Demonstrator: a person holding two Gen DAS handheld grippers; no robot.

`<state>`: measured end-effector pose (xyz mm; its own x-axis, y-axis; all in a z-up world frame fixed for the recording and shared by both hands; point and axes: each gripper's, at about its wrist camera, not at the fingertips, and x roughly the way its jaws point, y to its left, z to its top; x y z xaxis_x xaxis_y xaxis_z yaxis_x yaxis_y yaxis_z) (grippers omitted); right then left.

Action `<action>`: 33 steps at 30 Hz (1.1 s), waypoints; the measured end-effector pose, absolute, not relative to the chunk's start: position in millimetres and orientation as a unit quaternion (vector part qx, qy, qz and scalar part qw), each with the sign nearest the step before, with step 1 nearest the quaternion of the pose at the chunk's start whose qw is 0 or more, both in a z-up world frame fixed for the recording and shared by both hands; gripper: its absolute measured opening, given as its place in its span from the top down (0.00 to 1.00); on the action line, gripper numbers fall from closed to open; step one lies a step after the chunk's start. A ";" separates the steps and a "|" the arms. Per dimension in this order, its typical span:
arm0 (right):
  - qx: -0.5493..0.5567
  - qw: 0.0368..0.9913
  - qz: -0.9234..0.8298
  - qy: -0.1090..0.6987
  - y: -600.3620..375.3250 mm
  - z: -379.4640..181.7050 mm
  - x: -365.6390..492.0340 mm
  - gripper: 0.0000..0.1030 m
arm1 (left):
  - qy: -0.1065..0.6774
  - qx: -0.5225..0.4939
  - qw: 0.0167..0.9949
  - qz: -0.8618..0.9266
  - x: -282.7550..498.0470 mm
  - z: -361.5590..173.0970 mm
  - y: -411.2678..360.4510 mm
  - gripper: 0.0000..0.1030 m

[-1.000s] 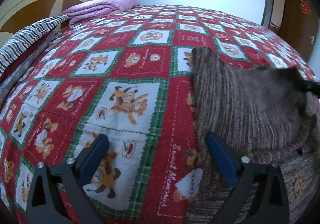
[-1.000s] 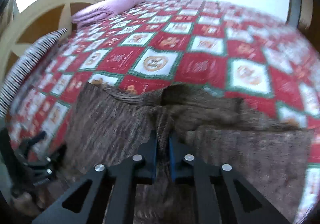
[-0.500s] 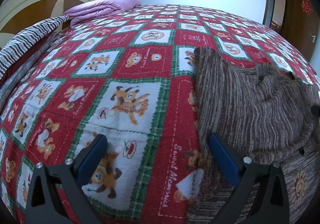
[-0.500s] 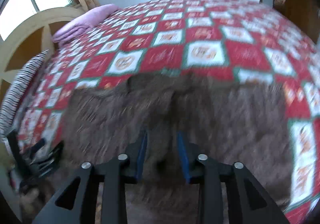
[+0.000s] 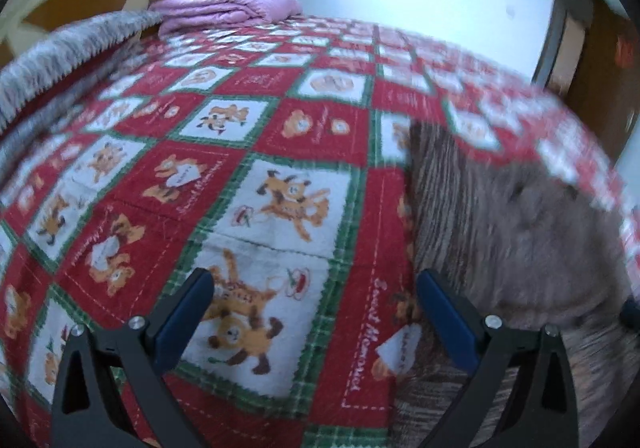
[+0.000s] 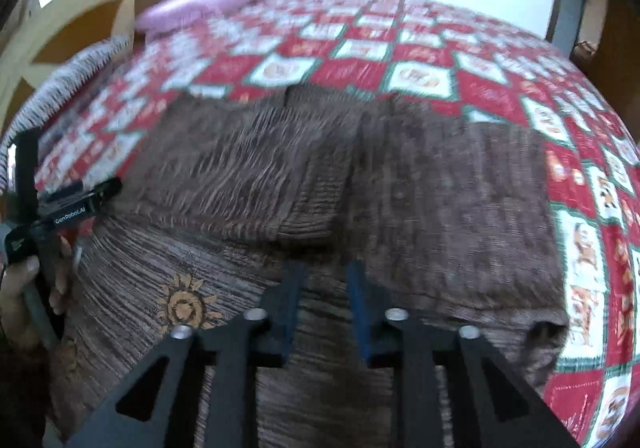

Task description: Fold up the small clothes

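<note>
The right hand-held gripper (image 6: 322,284) hangs partly spread, pinching nothing, over a brown knit garment (image 6: 360,188) lying folded on the bed's red patchwork quilt (image 5: 248,152). The left hand-held gripper (image 5: 314,298) gapes wide beside the garment's edge. Farther off lies a folded lilac blanket (image 5: 228,8).

R fingers (image 6: 323,280) off sweater (image 6: 440,208), apart
</note>
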<state>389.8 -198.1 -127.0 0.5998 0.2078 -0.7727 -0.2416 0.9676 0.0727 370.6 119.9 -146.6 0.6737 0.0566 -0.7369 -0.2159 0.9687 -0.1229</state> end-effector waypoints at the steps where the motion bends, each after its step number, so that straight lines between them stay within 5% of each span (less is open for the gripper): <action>1: -0.018 0.897 0.124 0.425 -202.3 -127.5 387.5 0.57 | 0.390 -0.106 0.912 0.072 369.6 -142.2 123.4 0.00; 9: 0.005 0.912 0.118 0.394 -227.4 -151.0 360.8 0.55 | 0.372 -0.007 0.927 0.042 412.2 -106.9 69.4 0.00; 18: 0.001 0.913 0.129 0.388 -224.4 -152.7 356.8 0.43 | 0.401 0.169 0.886 0.158 441.8 -153.4 18.1 0.00; 23: 0.035 0.913 0.142 0.382 -236.2 -152.7 356.6 0.43 | 0.430 0.056 0.889 0.145 431.6 -158.7 82.2 0.00; 33: 0.043 0.912 0.145 0.382 -238.1 -152.8 357.3 0.43 | 0.370 0.056 0.919 0.122 391.5 -120.0 52.6 0.00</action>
